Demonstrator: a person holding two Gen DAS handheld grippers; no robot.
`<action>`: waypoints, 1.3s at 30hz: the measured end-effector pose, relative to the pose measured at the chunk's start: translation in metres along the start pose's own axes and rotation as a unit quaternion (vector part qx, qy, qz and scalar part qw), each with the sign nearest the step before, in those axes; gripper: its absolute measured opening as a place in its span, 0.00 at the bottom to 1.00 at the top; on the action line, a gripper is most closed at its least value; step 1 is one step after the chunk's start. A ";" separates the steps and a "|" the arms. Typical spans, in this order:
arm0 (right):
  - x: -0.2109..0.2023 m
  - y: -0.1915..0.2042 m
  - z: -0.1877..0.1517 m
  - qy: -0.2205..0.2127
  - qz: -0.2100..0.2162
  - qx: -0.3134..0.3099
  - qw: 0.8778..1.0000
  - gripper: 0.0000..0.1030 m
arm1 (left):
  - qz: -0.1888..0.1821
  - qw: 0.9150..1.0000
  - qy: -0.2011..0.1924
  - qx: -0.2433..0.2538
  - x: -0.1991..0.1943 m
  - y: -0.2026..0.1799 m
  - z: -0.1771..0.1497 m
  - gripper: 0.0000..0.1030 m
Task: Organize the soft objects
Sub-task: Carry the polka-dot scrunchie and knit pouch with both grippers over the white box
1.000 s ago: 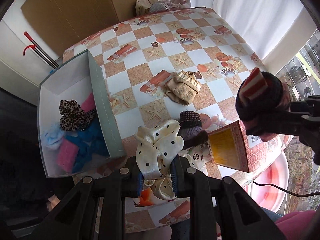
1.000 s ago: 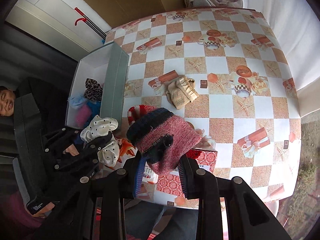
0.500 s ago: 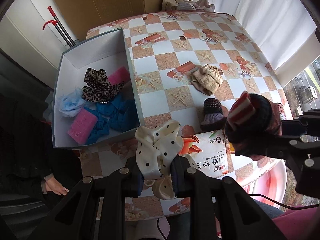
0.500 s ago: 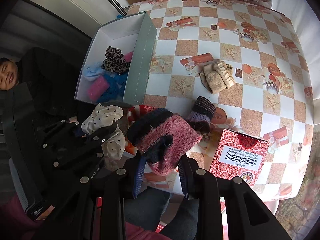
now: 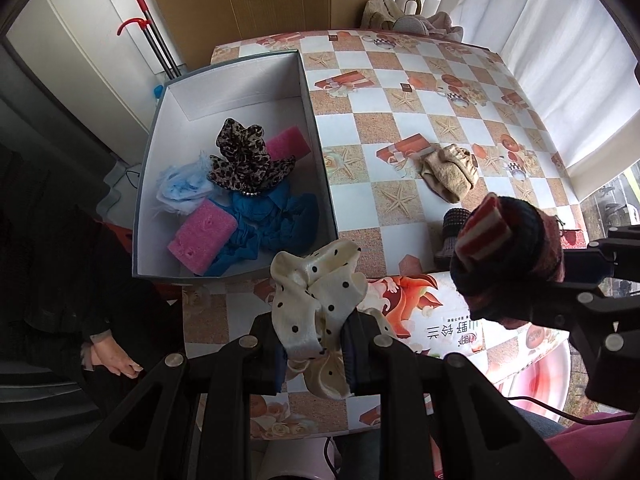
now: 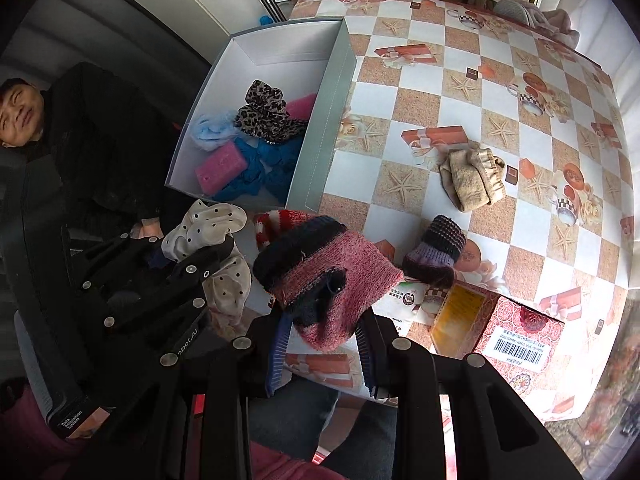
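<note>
Left wrist view:
Left gripper (image 5: 316, 354): jaws pinching the polka-dot scrunchie (image 5: 320, 300), cream satin with black dots, bunched between the pads and spilling above and below them.
Place: hanging over the near table edge, just short of the near wall of the grey box (image 5: 316, 136).
Box contents: leopard scrunchie (image 5: 248, 162), two pink sponges (image 5: 202, 236), pale blue fluff (image 5: 184, 188), blue fabric (image 5: 276, 224).
Right gripper (image 5: 532, 280): seen from the side, clamped on the knitted sock (image 5: 508, 256); red-and-white striped cuff pointing toward the box.
Left on the table: beige sock (image 5: 450, 178), dark striped sock (image 5: 454, 228).

Right wrist view:
Right gripper (image 6: 326, 344): jaws closed on the knitted sock (image 6: 320, 276), pink body, dark band, striped cuff (image 6: 276, 224) poking out ahead.
Left gripper (image 6: 188, 264): to the side, scrunchie (image 6: 204, 232) bulging out of both sides of the grip.
Grey box (image 6: 320, 140): ahead and to the left, open top, room along the far end.
Table clutter: red carton (image 6: 520, 340), printed pack (image 6: 416, 300) under the dark striped sock (image 6: 436, 248).

Handling, judged:
Weight: both pieces very light.
Feel: limp and squashy; satin likely slippery, knit grippier.
Hold: mid-bundle through several layers, not a loose edge.
Risk: satin sliding out of the pads; cuff catching the box wall.
Release: well inside the walls.
</note>
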State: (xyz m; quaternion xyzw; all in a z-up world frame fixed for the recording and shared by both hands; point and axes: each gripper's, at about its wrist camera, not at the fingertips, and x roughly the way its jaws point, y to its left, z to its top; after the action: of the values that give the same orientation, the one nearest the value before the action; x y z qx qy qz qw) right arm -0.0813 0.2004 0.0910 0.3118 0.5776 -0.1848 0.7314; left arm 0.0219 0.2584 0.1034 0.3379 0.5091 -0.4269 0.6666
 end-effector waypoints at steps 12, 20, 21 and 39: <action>0.004 0.010 0.008 0.003 -0.004 -0.013 1.000 0.31 | -0.001 1.000 0.001 -0.013 0.003 0.012 0.001 0.23; 0.005 0.014 0.015 0.002 -0.005 -0.021 1.000 0.31 | -0.001 1.000 0.000 -0.014 0.003 0.016 0.004 0.23; 0.005 0.014 0.016 0.002 -0.005 -0.022 1.000 0.31 | -0.001 1.000 0.000 -0.015 0.003 0.017 0.005 0.23; 0.008 0.017 0.027 0.004 -0.006 -0.030 1.000 0.31 | 0.002 1.000 0.000 -0.026 0.008 0.026 0.014 0.23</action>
State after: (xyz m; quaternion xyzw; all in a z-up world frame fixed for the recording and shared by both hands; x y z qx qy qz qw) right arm -0.0489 0.1961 0.0914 0.2865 0.5875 -0.1706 0.7374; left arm 0.0520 0.2549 0.0998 0.3217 0.5196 -0.4125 0.6755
